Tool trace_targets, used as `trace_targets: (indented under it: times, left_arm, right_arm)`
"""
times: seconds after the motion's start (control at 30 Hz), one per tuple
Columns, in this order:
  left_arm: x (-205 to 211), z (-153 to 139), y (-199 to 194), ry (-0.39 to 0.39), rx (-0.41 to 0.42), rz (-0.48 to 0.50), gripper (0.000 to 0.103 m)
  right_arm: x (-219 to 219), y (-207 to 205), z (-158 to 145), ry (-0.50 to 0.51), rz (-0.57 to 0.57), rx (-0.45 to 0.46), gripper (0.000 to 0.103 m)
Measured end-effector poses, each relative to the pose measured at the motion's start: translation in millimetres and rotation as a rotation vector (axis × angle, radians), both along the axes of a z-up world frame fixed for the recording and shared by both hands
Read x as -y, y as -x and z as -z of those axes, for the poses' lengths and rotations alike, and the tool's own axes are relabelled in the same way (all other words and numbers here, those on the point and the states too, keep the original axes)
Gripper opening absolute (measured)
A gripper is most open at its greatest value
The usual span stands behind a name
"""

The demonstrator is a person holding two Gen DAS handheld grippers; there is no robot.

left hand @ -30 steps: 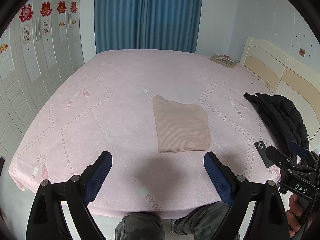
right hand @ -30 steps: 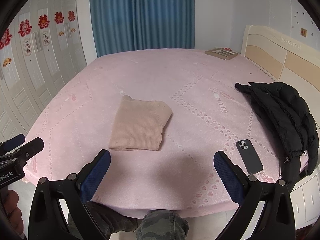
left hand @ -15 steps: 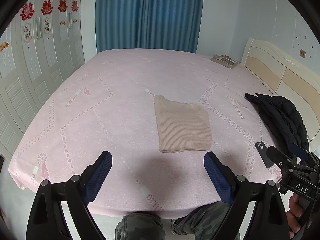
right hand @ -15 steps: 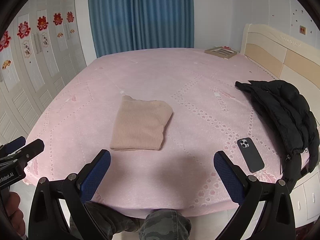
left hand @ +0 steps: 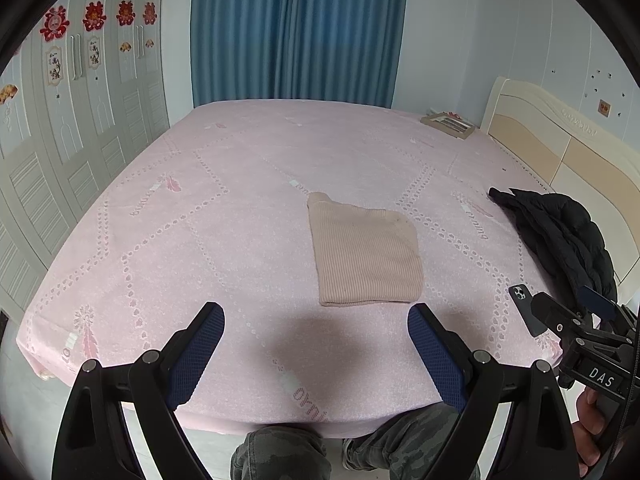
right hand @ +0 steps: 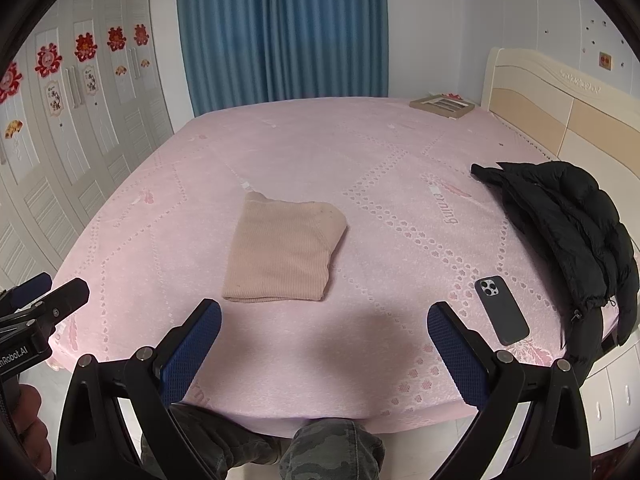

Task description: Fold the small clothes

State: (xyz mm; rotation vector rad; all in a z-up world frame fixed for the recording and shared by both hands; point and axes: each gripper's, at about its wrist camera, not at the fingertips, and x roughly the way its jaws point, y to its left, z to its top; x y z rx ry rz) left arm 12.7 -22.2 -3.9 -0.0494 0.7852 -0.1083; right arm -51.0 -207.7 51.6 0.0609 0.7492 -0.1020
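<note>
A beige knitted garment (left hand: 364, 254) (right hand: 282, 254) lies folded into a neat rectangle near the middle of the pink bed (left hand: 200, 220) (right hand: 400, 184). My left gripper (left hand: 316, 316) hovers open above the bed's near edge, well short of the garment, with nothing between its blue pads. My right gripper (right hand: 324, 314) is likewise open and empty, held back over the near edge, the garment just beyond its left finger. The right gripper's body shows at the right edge of the left wrist view, and the left gripper's at the left edge of the right wrist view.
A black puffer jacket (right hand: 568, 220) (left hand: 560, 236) lies on the bed's right side by the headboard (right hand: 560, 108). A dark phone (right hand: 502, 310) lies beside it near the edge. A flat box (right hand: 442, 106) sits at the far corner. White wardrobe doors (left hand: 60, 140) line the left. The person's camouflage trousers (right hand: 320, 452) show below.
Both grippers have pulled back and risen slightly from the bed, staying open. The folded garment has not moved.
</note>
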Motion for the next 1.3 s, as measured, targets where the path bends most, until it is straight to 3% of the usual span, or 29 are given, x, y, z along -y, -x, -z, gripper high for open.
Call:
trace_targets:
  times: [1.3]
  left_arm:
    - [0.7, -2.6, 6.2, -0.006, 0.014, -0.006, 0.093]
  right_arm:
    - [0.9, 4.3, -5.2, -0.018, 0.005, 0.01, 0.101]
